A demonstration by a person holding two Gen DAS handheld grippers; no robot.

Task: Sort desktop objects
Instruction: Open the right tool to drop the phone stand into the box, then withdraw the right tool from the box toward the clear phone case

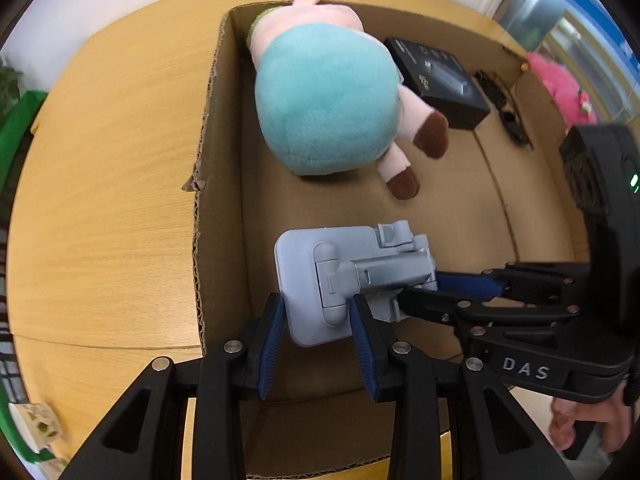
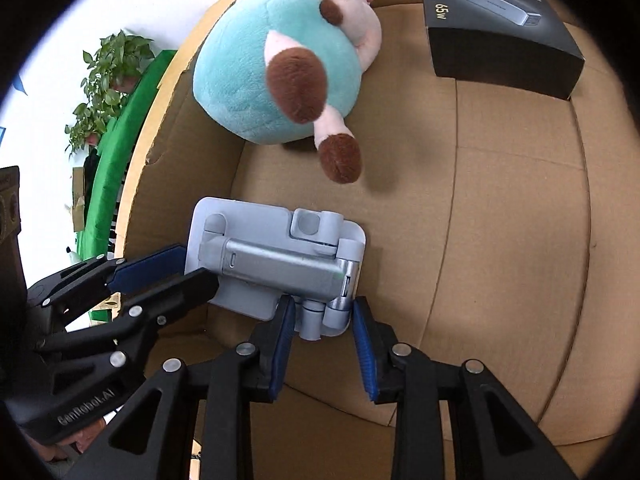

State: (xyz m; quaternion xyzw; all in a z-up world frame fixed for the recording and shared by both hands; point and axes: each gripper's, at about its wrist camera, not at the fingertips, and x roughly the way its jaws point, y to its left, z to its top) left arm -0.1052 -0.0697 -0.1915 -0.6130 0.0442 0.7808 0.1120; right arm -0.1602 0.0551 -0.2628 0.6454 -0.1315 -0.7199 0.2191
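Observation:
A grey folding phone stand (image 1: 340, 280) lies flat on the floor of an open cardboard box (image 1: 208, 152); it also shows in the right wrist view (image 2: 276, 264). My left gripper (image 1: 318, 312) is open, its jaws straddling the near end of the stand. My right gripper (image 2: 322, 320) is open too, its jaws around the stand's hinge end; it shows in the left wrist view (image 1: 452, 288) at the stand's right side. I cannot tell whether any pad touches the stand. A pink and teal plush pig (image 1: 328, 96) lies in the box beyond the stand.
A black 65W charger box (image 2: 500, 28) sits in the box's far part, also in the left wrist view (image 1: 436, 76), with dark clips (image 1: 508, 112) beside it. The box stands on a wooden desk (image 1: 104, 200). A pink plush (image 1: 560, 88) lies outside the box's right wall.

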